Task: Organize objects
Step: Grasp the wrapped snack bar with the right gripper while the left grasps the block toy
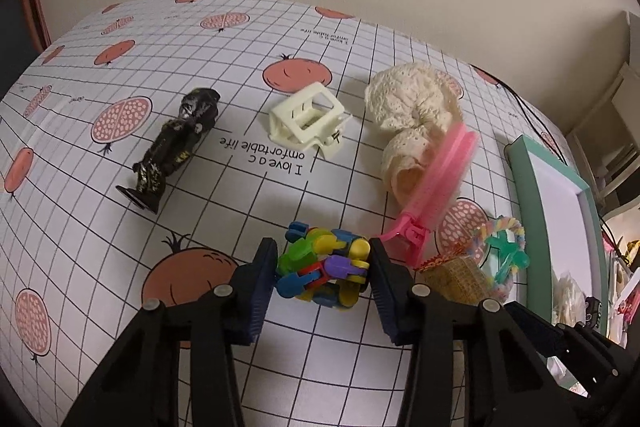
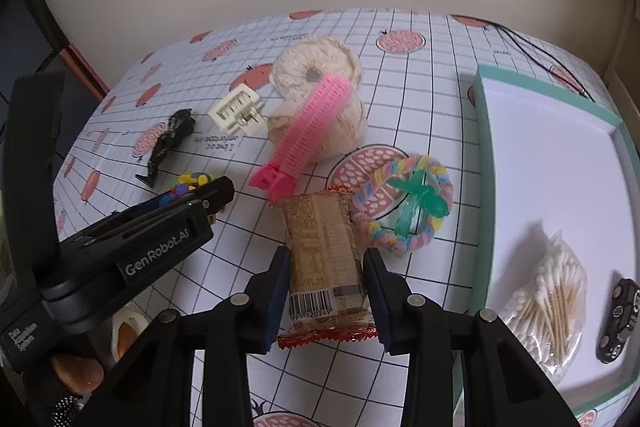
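My left gripper (image 1: 324, 273) is shut on a multicoloured plastic block toy (image 1: 326, 269) on the tablecloth; the toy peeks out beside the left gripper in the right wrist view (image 2: 190, 183). My right gripper (image 2: 326, 277) has its jaws against both sides of a tan snack packet (image 2: 322, 251) with a barcode, lying on the cloth. A green-rimmed white tray (image 2: 486, 163) at the right holds a bag of cotton swabs (image 2: 548, 303) and a small black toy car (image 2: 618, 319).
On the cloth lie a pink hair roller clip (image 2: 308, 131) on a cream crocheted piece (image 2: 320, 75), a cream claw clip (image 1: 308, 119), a black figurine (image 1: 172, 147), and a pastel braided ring with a green clip (image 2: 408, 203). A tape roll (image 2: 126, 327) sits lower left.
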Motion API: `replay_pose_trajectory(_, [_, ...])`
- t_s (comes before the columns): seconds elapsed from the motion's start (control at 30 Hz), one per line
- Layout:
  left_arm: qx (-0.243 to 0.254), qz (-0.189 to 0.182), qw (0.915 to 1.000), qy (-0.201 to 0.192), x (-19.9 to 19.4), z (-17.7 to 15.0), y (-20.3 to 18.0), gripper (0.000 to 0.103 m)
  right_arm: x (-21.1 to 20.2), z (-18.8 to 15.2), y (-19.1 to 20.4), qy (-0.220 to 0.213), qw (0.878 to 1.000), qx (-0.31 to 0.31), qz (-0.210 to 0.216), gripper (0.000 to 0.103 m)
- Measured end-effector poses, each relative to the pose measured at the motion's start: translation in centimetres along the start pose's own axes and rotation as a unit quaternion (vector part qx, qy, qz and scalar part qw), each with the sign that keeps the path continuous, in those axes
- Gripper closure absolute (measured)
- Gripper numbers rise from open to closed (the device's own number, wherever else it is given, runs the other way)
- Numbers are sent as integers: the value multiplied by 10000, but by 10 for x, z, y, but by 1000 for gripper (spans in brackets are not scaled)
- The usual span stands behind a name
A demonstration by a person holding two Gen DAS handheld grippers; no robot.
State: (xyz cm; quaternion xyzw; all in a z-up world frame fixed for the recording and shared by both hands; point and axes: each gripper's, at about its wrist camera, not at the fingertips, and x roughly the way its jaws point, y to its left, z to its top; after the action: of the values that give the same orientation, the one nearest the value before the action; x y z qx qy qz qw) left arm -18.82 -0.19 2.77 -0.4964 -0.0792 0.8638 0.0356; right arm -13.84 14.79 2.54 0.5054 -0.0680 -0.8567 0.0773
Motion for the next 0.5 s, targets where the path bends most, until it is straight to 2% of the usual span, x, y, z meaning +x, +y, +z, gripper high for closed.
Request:
replay_pose_trajectory(0.23, [28, -14, 9998, -186, -18, -2, -4, 56, -18, 1, -2, -209, 9998, -57, 30, 64])
replay_pose_trajectory(0.5, [106, 15, 9994, -324, -33, -4, -13, 56, -36, 0, -28, -408, 9990, 157, -73, 64])
